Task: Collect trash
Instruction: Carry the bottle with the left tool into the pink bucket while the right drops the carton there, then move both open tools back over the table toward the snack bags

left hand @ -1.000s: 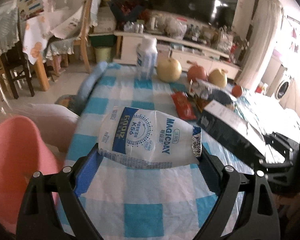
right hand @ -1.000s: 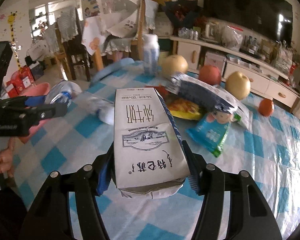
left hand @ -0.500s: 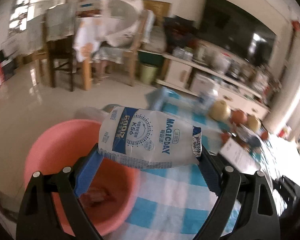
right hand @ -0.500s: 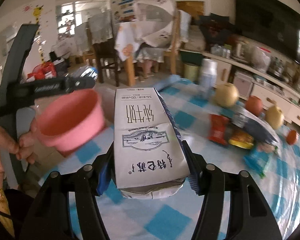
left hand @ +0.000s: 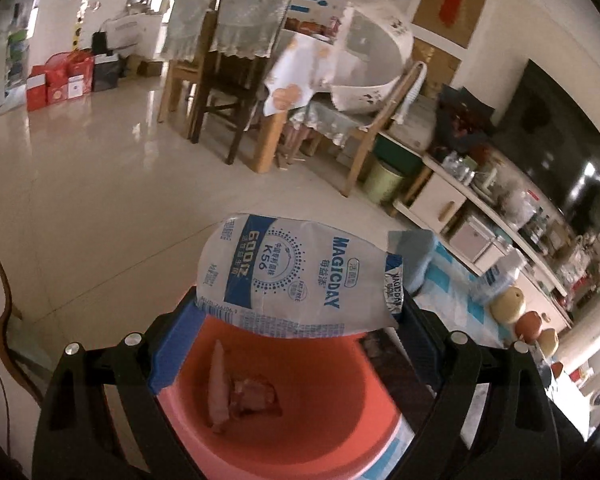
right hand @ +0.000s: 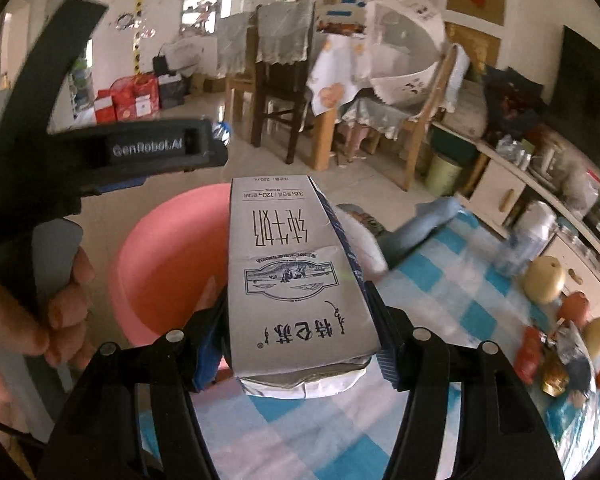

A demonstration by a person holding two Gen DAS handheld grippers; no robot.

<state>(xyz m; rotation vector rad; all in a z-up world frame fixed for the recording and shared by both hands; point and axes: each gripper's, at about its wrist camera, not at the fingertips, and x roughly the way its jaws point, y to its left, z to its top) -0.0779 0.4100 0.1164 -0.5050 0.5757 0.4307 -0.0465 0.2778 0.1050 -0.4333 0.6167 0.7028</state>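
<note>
- Living room, glossy tile floor (left hand: 100,184), dining chairs (left hand: 228,80) behind, TV cabinet (left hand: 472,208) to the right.
- Blue-white checked surface (right hand: 440,292) sits lower right in the right wrist view; fruit (right hand: 544,280) and snack wrappers (right hand: 560,356) lie on its far side.
- Left tongs (left hand: 296,320) clamp a crumpled white-blue yogurt pouch (left hand: 300,276) crosswise between the blue pads, directly above the pink bucket (left hand: 340,432).
- Bucket interior shows scraps (left hand: 240,392) at the bottom.
- Right tongs (right hand: 300,332) grip a flattened grey milk carton (right hand: 292,264) lengthwise, held over the surface edge, just beside the pink bucket (right hand: 160,264).
- Left tongs body (right hand: 100,152) appears in the right wrist view, person's hand (right hand: 32,320) on its handle, left of the bucket.
</note>
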